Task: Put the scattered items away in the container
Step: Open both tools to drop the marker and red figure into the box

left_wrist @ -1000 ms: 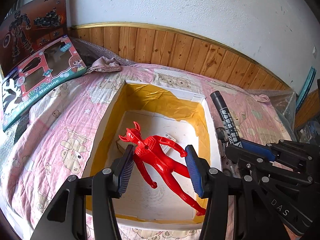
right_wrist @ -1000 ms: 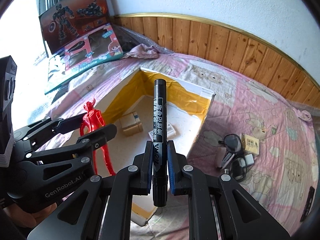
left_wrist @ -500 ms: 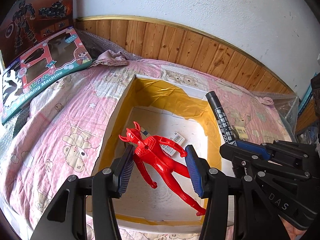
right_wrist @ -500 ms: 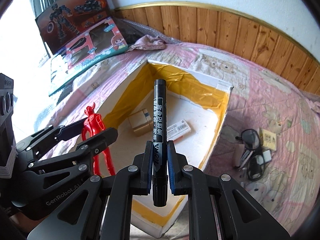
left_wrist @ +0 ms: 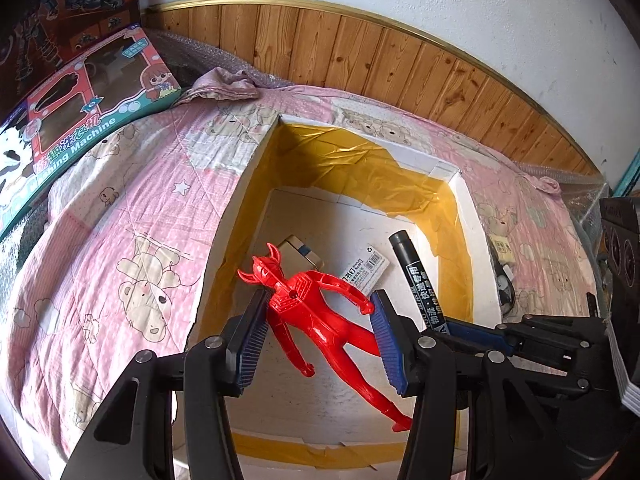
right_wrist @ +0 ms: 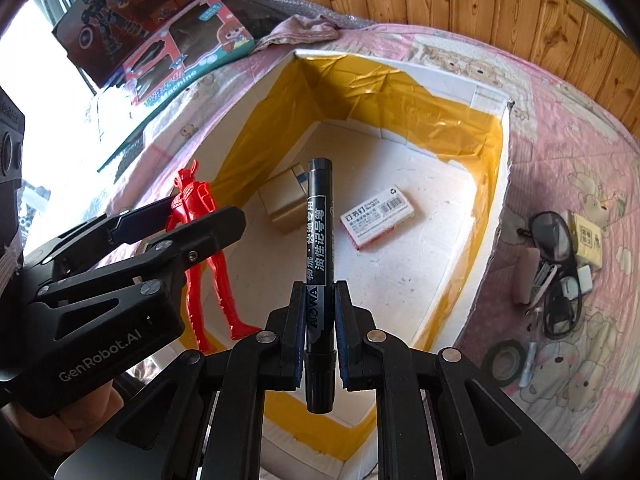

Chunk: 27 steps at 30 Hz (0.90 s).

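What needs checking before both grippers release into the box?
1. Right gripper clamped on black marker: ok.
2. Left gripper holding red figure across the torso: ok.
3. Marker over the white box opening: ok.
4. Figure fully inside the box rim: cannot tell; in the right wrist view it hangs near the left wall.
5. Landing floor clear: not ok; small carton and staples pack lie there.
6. Grippers apart from each other: ok, but close.
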Each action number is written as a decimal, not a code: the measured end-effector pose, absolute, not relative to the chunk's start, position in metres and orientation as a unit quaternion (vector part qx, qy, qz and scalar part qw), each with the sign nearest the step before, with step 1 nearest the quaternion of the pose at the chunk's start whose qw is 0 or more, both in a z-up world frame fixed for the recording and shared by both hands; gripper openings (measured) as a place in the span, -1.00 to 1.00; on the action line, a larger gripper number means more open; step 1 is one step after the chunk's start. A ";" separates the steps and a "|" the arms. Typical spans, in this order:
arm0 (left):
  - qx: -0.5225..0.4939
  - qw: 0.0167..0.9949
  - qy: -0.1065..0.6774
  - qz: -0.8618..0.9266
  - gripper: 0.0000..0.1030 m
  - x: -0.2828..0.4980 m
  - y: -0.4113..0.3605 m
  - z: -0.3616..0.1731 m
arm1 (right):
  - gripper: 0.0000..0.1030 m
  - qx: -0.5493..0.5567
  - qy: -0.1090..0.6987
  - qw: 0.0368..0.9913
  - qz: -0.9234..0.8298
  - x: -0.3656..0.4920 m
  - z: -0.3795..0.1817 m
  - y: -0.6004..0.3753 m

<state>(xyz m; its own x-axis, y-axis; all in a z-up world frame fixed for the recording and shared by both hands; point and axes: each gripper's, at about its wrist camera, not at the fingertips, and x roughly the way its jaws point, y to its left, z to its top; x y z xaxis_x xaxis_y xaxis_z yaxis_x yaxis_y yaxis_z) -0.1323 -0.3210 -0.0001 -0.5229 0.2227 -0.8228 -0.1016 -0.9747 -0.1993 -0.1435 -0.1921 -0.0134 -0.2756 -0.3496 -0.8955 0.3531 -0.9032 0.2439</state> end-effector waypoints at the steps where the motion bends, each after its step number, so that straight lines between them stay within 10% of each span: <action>1: -0.485 0.093 -0.059 0.868 0.01 -0.135 -0.319 -0.003 | -0.72 0.562 0.001 0.220 -0.797 -0.143 -0.015 -0.192; 27: -0.506 0.065 -0.016 0.860 0.16 -0.140 -0.311 -0.021 | -0.44 0.536 0.021 0.218 -0.815 -0.121 0.000 -0.177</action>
<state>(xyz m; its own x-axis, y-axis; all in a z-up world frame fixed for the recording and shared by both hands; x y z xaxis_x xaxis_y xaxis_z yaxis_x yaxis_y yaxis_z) -0.1404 -0.3113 -0.0208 -0.4795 0.1269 -0.8683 -0.0954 -0.9912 -0.0922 -0.1213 -0.1772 0.0000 -0.3305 -0.3326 -0.8833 0.3771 -0.9044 0.1995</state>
